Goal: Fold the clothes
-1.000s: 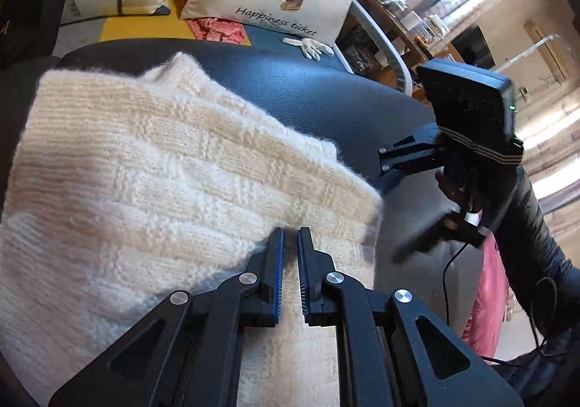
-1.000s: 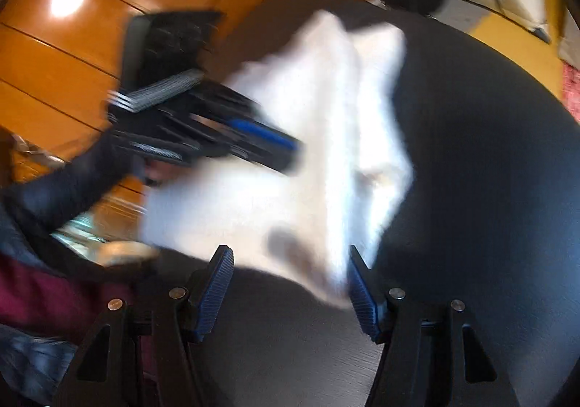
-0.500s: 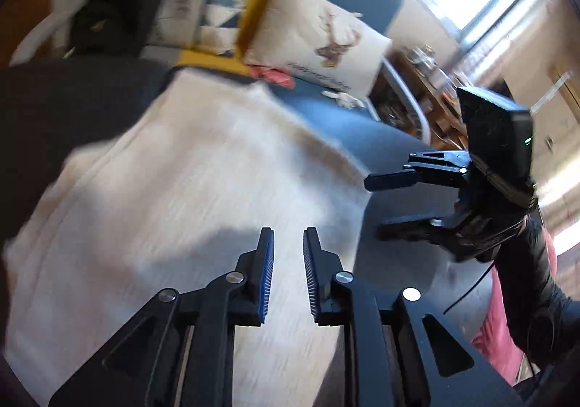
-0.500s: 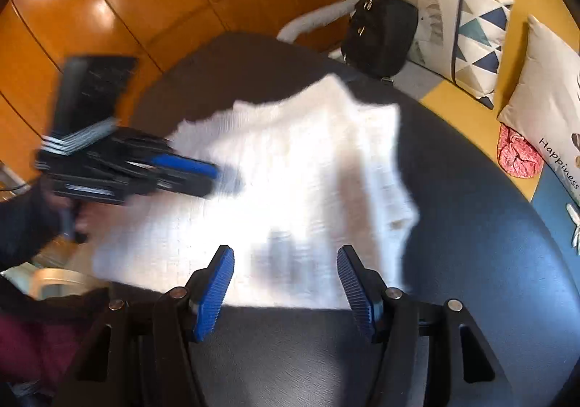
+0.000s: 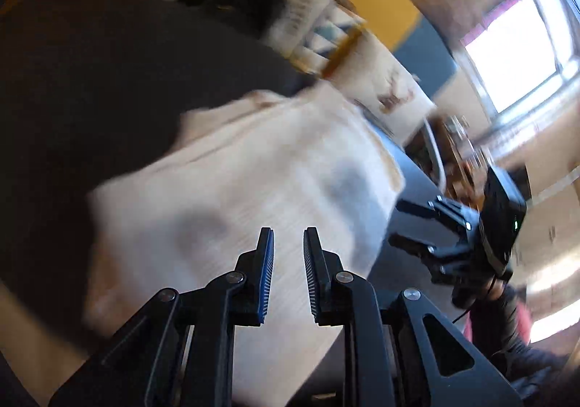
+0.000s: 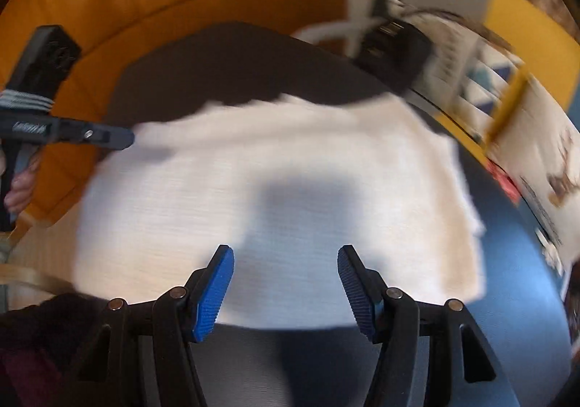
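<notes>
Sweater (image 6: 275, 189) lay folded on dark table (image 6: 232, 58) | left gripper (image 5: 288, 254) above it, jaws slightly parted, empty | right gripper (image 6: 286, 262) wide open, empty, over near edge.

Motion blur smears the sweater (image 5: 253, 182) and cushions (image 6: 536, 138).

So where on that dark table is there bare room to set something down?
Bare table shows beyond the white sweater's far edge, toward the orange wall, and in the strip between its near edge and the right gripper. Right of the sweater is also free. The far right corner is crowded: a black bag and cushions.
</notes>
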Motion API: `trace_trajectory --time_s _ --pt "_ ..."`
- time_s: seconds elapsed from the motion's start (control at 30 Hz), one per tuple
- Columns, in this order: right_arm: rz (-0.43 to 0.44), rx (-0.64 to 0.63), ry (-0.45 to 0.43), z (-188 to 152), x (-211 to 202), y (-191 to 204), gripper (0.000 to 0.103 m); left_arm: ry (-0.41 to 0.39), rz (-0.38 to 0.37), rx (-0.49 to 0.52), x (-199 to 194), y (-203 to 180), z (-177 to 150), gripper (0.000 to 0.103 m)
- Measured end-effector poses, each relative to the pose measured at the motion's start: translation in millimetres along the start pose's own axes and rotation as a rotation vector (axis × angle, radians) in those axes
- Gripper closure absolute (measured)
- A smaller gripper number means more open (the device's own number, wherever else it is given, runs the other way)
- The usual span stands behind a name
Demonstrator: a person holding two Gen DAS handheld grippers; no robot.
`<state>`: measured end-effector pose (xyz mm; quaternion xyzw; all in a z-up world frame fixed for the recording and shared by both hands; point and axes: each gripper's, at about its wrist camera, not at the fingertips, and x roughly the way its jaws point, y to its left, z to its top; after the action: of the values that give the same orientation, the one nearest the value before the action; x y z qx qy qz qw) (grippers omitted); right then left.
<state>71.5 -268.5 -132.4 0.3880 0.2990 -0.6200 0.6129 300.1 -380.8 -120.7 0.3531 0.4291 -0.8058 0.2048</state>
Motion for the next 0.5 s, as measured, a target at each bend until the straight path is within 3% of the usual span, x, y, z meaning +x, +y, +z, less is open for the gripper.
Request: trace_trajectory --time_s 0.1,0.23,0.33,0.5 --pt "0.069 -0.048 -0.031 4 0 46 0.042 0.007 0.042 -0.058 -29 26 -40 0.085" --pt "0.142 -0.058 -0.016 10 24 79 0.042 0.096 -0.017 -0.095 -23 32 -101 0.085" --pt "0.173 -0.045 -0.008 11 30 89 0.042 0.14 -0.065 -0.036 -6 17 -134 0.085" --pt "0.168 -0.044 0.001 7 26 93 0.042 0.123 -0.048 0.042 14 2 -148 0.084"
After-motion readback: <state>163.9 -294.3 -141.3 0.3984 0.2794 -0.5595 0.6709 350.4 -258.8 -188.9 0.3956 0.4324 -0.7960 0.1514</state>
